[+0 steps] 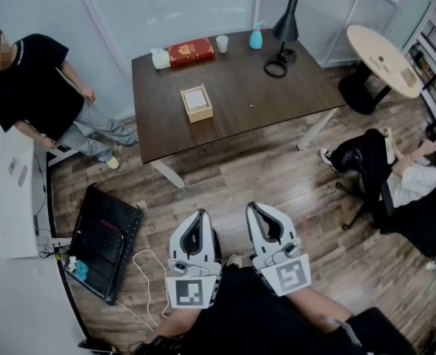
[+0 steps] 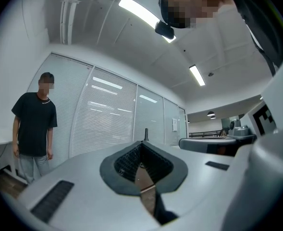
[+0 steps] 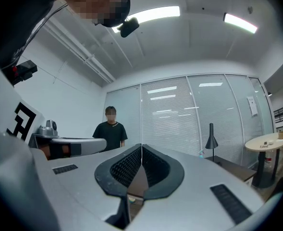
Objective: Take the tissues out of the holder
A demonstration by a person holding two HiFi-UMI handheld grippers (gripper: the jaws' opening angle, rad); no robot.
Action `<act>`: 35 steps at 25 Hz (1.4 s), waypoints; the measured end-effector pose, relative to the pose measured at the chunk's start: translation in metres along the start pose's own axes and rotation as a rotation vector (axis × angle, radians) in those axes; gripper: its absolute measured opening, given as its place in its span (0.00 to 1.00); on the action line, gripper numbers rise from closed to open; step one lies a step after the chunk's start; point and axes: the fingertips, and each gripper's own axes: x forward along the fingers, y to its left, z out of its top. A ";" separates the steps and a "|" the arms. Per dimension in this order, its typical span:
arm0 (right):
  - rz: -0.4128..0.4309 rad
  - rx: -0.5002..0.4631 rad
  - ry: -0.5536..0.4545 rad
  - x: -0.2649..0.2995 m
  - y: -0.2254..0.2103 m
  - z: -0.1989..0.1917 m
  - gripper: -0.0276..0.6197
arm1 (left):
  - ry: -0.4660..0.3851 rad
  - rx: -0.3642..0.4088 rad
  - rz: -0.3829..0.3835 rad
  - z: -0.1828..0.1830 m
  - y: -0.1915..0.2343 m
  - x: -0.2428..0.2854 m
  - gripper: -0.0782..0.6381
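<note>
Head view: the tissue holder (image 1: 196, 103), a small wooden box with white tissues showing on top, sits mid-table (image 1: 277, 102), well apart from the left gripper (image 1: 197, 224) and right gripper (image 1: 262, 217), both low over the floor

Left gripper view: jaws together, nothing between them

Right gripper view: likewise closed and empty

My worry: arriving with the jaws closed could shove the light holder across the table, or press the tissues down instead of pinching them
</note>
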 end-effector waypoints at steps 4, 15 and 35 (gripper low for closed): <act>-0.015 -0.010 0.026 0.022 -0.016 -0.012 0.06 | -0.004 -0.016 -0.014 -0.007 0.011 0.030 0.11; -0.075 -0.053 0.080 0.141 -0.080 -0.031 0.06 | 0.016 -0.036 -0.054 -0.022 0.085 0.150 0.11; -0.070 -0.068 0.166 0.335 -0.119 -0.075 0.06 | 0.056 -0.093 -0.035 -0.041 0.235 0.296 0.11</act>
